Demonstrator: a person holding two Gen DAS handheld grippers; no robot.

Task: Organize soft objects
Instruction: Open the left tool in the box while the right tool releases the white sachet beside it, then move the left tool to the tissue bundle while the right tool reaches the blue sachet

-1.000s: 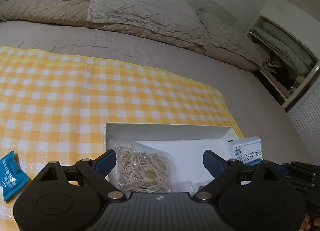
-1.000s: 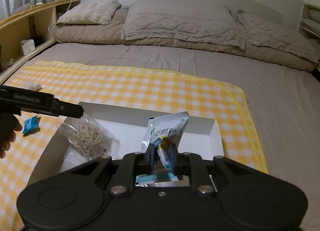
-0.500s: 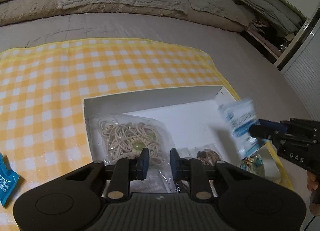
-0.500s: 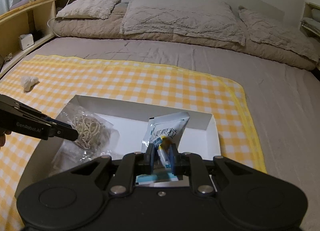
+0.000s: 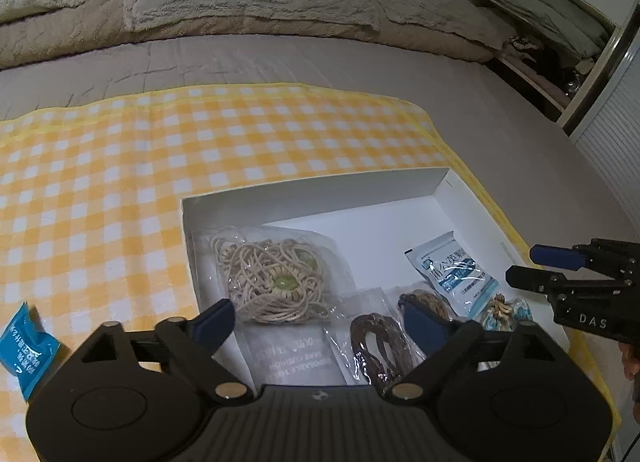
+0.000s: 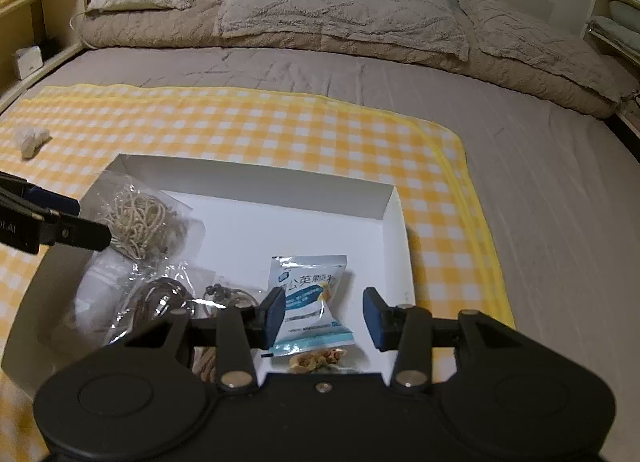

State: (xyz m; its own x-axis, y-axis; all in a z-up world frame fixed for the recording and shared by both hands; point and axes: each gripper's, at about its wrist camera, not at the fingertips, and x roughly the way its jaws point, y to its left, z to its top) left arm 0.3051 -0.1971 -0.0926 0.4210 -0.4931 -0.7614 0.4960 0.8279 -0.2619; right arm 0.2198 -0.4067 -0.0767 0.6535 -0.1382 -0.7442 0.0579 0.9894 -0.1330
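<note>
White box [image 5: 312, 198] on a yellow checked cloth [image 5: 120, 182] spread over a bed [image 6: 540, 190]. Right tongs [image 6: 324, 316] opening above the box's near right corner, pads clear of the blue-and-white sachet [image 6: 310, 294] lying flat between them on the box floor. Left tongs [image 5: 316, 320] opening wide over the bagged cord [image 5: 272, 278] at the box's left side, gripping nothing. Bags of darker cord [image 5: 376, 338] lie near the front; contents possibly beads. A blue packet [image 5: 22, 342] and a white wad [image 6: 31, 139] lie on the cloth outside the box
</note>
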